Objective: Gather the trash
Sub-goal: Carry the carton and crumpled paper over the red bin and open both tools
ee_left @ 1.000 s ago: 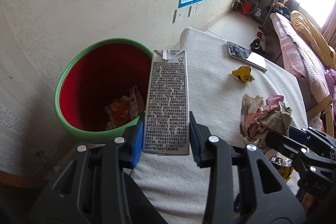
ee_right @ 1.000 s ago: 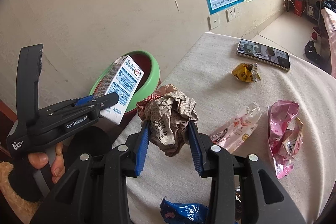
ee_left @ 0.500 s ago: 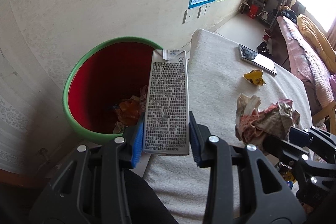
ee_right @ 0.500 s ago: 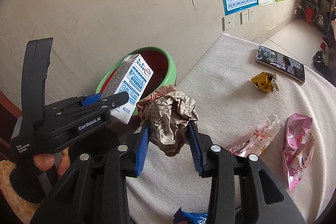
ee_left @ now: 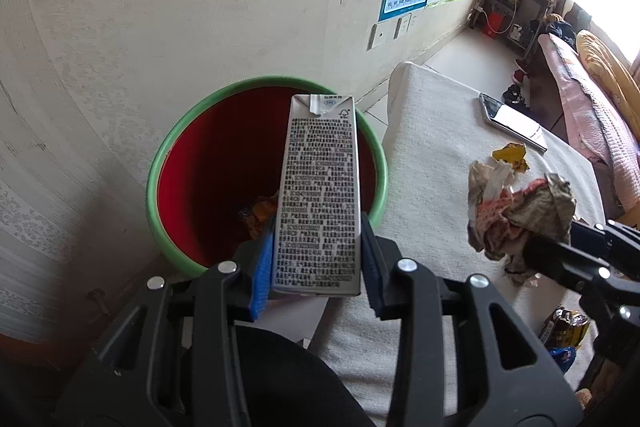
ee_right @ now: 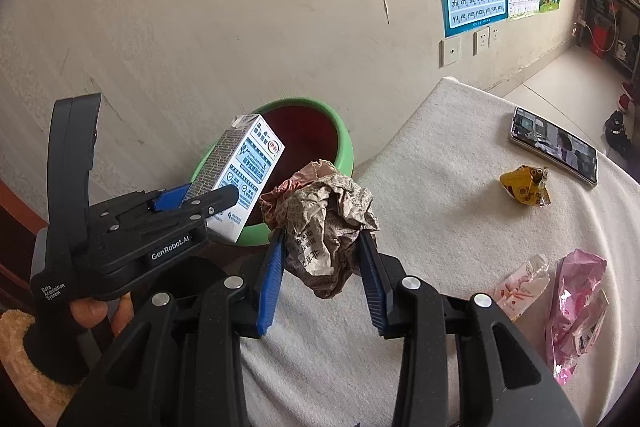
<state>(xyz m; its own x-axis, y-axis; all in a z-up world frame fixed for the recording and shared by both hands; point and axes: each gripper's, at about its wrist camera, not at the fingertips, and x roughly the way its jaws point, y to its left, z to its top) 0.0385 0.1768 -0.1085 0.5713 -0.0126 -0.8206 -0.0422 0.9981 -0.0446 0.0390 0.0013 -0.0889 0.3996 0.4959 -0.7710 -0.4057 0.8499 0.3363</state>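
Carrying trash binward: left gripper (ee_left: 318, 263) clamps the milk carton (ee_left: 320, 195) over the bin (ee_left: 172, 147); right gripper (ee_right: 322, 267), at 3 o'clock, grips crumpled paper (ee_right: 324, 211).

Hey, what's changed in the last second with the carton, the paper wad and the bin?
Both grippers advanced toward the bin: the left gripper now holds the milk carton over its opening, and the right gripper brought the crumpled paper nearer its rim. Nothing released; both jaws stay clamped. Phone and wrappers unmoved.
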